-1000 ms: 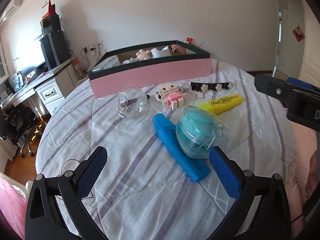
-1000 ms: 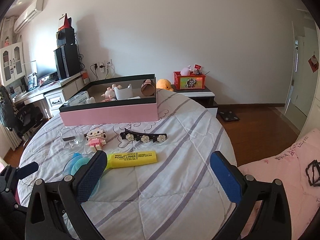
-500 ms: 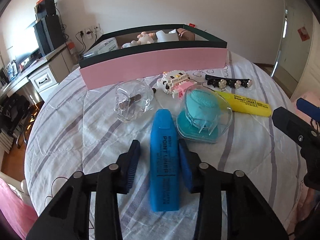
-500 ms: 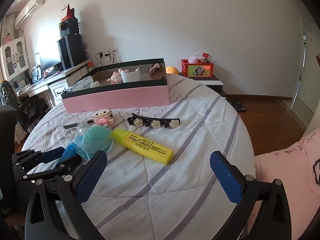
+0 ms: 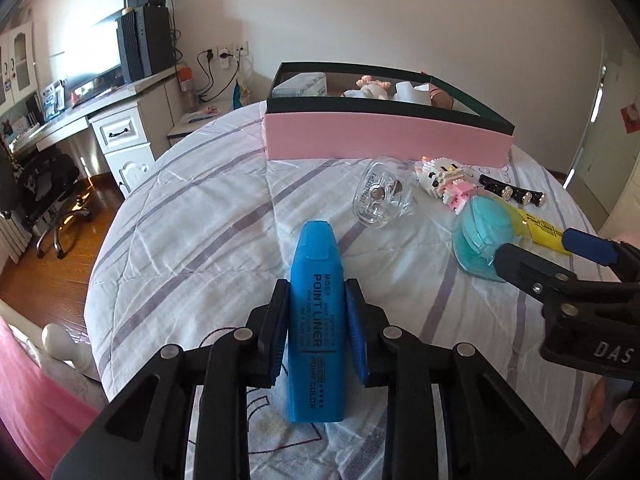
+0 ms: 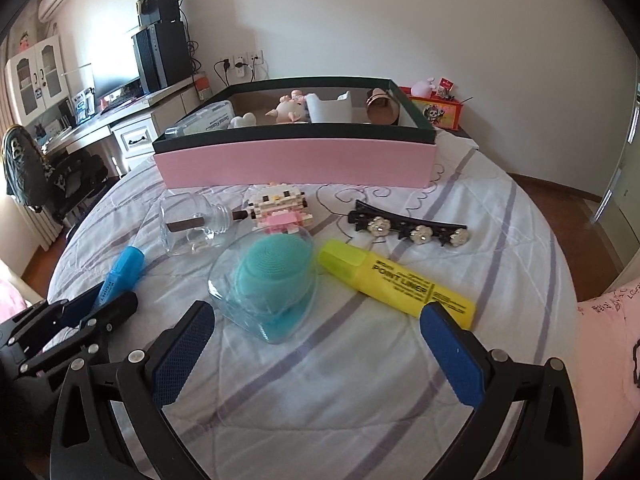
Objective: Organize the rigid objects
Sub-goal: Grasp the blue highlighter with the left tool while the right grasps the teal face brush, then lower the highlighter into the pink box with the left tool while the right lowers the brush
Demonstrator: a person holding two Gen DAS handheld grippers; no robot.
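Note:
My left gripper (image 5: 318, 336) is shut on a blue highlighter (image 5: 318, 320), held over the striped bed cover; it also shows in the right wrist view (image 6: 120, 276). My right gripper (image 6: 316, 356) is open and empty, just in front of a teal brush in a clear case (image 6: 272, 280) and a yellow highlighter (image 6: 396, 284). A clear glass bottle (image 6: 188, 220), a pink block toy (image 6: 280, 208) and a black flower hair clip (image 6: 408, 228) lie behind them. A pink box with a dark rim (image 6: 296, 164) stands at the back, holding several small items.
The round bed (image 6: 360, 380) drops off to wood floor at left and right. A desk with a monitor and a chair (image 5: 52, 184) stands at the left. A pink pillow (image 6: 608, 340) lies at the right. A red box (image 6: 436, 108) sits behind the pink box.
My left gripper has closed on the blue highlighter and lifted it, turning left. My right gripper has moved in toward the teal brush and yellow highlighter.

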